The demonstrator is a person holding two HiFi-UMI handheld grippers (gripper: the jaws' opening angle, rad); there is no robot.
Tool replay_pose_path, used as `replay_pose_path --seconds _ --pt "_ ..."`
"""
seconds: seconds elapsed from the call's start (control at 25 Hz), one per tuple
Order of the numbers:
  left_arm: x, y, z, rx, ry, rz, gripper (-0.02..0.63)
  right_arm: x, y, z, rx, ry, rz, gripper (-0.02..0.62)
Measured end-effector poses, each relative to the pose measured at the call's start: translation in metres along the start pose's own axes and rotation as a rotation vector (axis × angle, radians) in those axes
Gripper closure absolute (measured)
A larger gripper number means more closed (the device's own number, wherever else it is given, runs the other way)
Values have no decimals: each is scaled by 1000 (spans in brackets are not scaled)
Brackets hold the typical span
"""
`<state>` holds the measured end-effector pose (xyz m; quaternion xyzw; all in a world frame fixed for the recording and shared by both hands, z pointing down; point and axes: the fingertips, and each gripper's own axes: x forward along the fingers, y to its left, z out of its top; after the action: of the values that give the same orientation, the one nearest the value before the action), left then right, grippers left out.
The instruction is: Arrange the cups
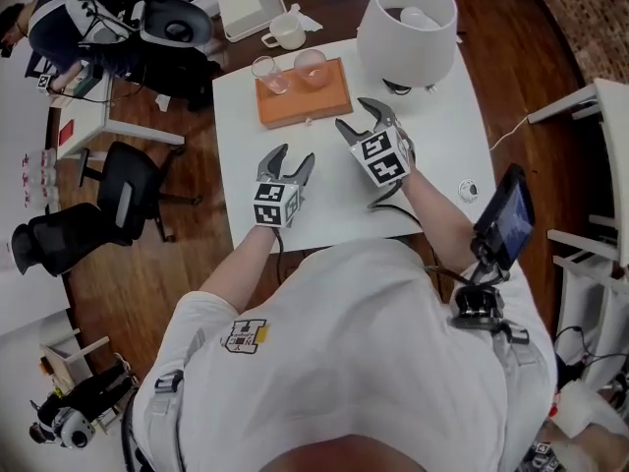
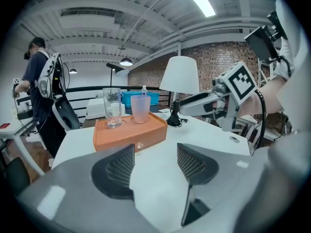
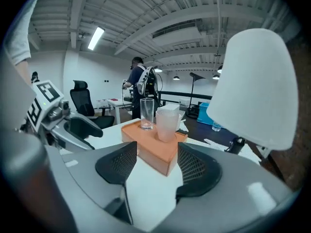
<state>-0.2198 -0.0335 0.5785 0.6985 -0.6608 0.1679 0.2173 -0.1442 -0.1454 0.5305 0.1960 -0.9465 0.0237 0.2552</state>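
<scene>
L gripper [image 1: 293, 157] and R gripper [image 1: 360, 116], jaws apart w/ nothing between, hover over the table [image 1: 442, 136] short of the tray [image 1: 305, 103], where glass [image 1: 266, 73] and pink cup [image 1: 312, 67] stand side by side, so prob. mostly done, maybe the mug [image 1: 286, 32] left.

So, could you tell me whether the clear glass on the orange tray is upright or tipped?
Upright: the clear glass stands mouth up on the orange tray, beside the pink cup.

white table [image 1: 334, 200], orange tray [image 1: 305, 103] near its far side, white lamp [image 1: 406, 29] beside it
</scene>
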Motion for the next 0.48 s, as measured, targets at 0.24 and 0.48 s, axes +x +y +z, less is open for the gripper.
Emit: replay_pose_path --seconds 0.24,0.48 --pt "-20 -31 -53 -44 61 -37 331 -74 41 -66 105 55 31 416" --pt "-38 -61 -104 -19 159 -90 381 -115 52 -153 166 196 -47 544"
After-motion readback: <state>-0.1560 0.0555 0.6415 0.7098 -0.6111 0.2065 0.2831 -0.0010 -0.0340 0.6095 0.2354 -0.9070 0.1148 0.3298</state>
